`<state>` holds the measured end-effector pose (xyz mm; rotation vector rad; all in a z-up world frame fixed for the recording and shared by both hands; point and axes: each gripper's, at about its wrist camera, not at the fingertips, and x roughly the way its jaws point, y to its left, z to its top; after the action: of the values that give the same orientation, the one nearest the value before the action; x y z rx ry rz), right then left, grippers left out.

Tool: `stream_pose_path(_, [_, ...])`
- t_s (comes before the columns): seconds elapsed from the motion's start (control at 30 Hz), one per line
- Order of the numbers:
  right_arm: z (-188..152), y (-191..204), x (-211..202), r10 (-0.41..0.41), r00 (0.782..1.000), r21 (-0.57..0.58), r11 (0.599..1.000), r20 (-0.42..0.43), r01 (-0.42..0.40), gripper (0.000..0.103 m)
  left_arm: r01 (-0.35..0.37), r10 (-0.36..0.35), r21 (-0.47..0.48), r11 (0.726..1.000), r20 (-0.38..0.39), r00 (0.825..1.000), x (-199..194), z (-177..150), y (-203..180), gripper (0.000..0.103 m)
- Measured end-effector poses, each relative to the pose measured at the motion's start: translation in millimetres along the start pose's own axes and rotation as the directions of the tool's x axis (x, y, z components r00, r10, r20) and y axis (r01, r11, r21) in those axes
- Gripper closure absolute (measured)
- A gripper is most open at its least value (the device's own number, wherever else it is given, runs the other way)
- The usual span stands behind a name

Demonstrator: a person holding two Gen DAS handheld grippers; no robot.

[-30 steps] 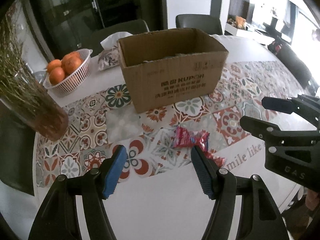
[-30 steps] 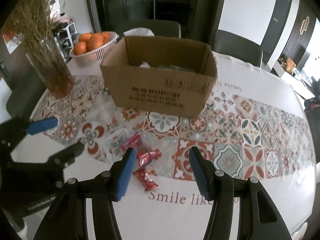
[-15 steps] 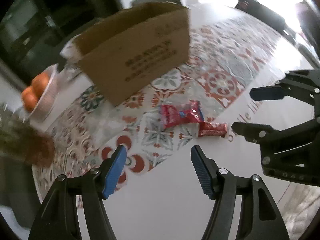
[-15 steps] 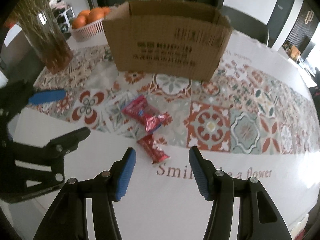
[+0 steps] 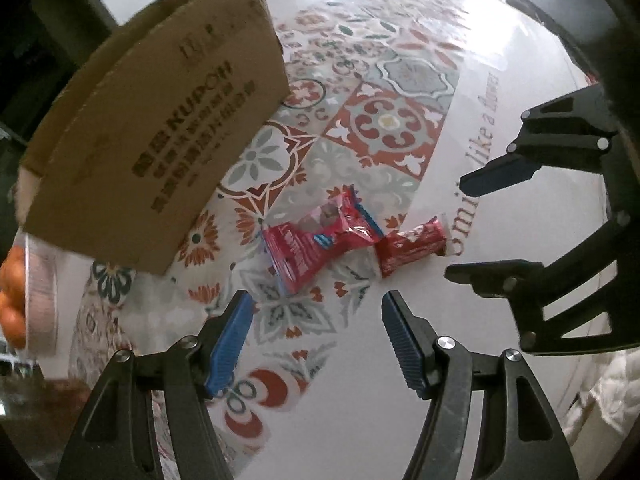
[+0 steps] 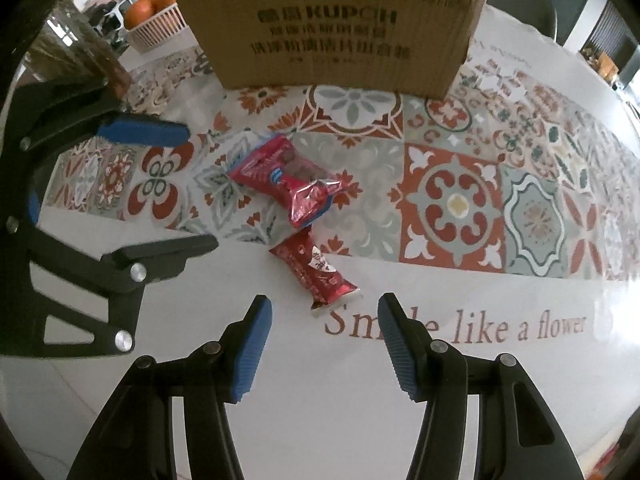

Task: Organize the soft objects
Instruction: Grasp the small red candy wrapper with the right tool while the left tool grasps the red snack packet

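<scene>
Over the last second I have brought both grippers down and forward toward the two snack packets, so the cardboard box (image 6: 332, 24) that a moment ago showed its open top now shows only its printed front wall, and the packets have grown large in both views. That tells me I am in the approach, with nothing picked up yet.

The left gripper (image 5: 316, 320) is spread wide and empty, its blue fingers (image 5: 230, 340) hanging just short of the bigger red packet (image 5: 316, 242), which lies crumpled on the patterned part of the worktop (image 6: 460, 400). The right gripper (image 6: 325, 326) is likewise spread and empty, and the small red bar (image 6: 314, 274) now lies just ahead of its opening, near end touching the printed lettering. The bar and the bigger packet touch or slightly overlap at one end; I cannot tell which lies on top.

My reading is that each gripper is lined up on its own packet, and the box just behind is the likely place for them. Because the wrappers meet, lifting one may drag the other. The foil looks slippery, so I would close low, across the body of each.
</scene>
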<state>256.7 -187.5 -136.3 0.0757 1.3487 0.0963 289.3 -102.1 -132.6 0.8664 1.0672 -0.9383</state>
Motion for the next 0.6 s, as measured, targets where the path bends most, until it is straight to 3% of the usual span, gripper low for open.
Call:
stream_pose_path(0.23, [5.4, -4.0, 23.5, 0.033, 0.999, 0.014, 0.999, -0.03, -0.033, 0.046, 0.066, -0.065, 0.048, 0.997, -0.017, 0.998, 25.0, 7.8, 12.2, 0.037])
stream_pose_path(0.6, [11.6, -0.1, 43.2, 0.042, 0.999, -0.012, 0.999, 0.005, -0.042, 0.048, 0.155, -0.15, 0.124, 0.98, -0.045, 0.988, 58.0, 20.0, 21.3, 0.037])
